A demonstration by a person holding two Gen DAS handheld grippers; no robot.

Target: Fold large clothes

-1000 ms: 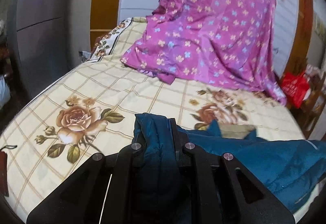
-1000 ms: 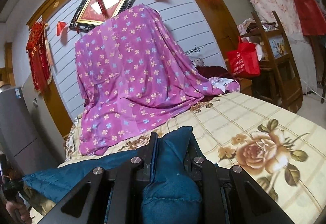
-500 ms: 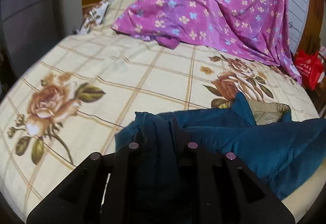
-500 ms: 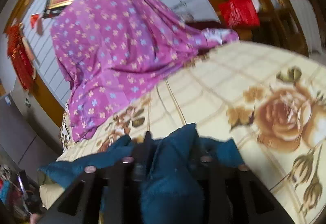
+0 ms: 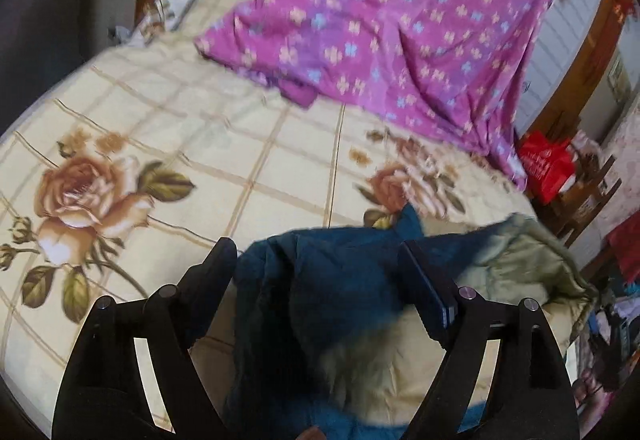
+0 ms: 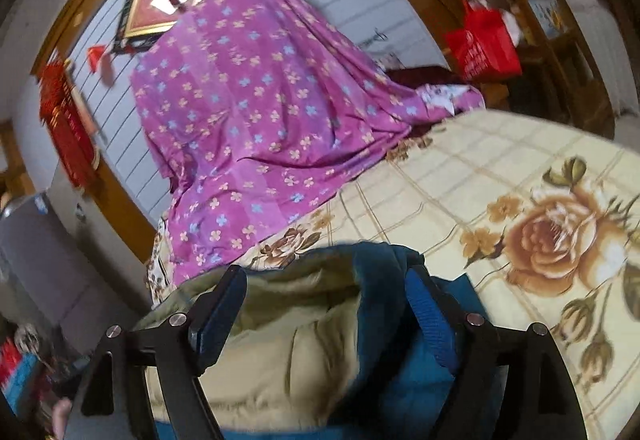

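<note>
A teal padded jacket [image 5: 320,280] with a pale olive lining [image 5: 532,264] lies bunched on the rose-print bedspread [image 5: 160,143]. My left gripper [image 5: 318,260] has its jaws opening wide. The teal fabric slumps loosely between them, and the pads do not press on it. In the right wrist view the same jacket [image 6: 384,320] shows its lining [image 6: 288,332] turned up. My right gripper [image 6: 326,290] is also opening, with the jacket lying slack between its fingers.
A purple flowered sheet [image 5: 400,23] drapes over a tall pile at the back of the bed. A red bag [image 6: 484,43] hangs by wooden shelves on the right. A grey cabinet [image 6: 36,264] stands at the left.
Both grippers were shut on folds of the teal jacket and have spread wide, letting it drop onto the bed. Both hands sank toward the bedspread, and the lining now shows.
</note>
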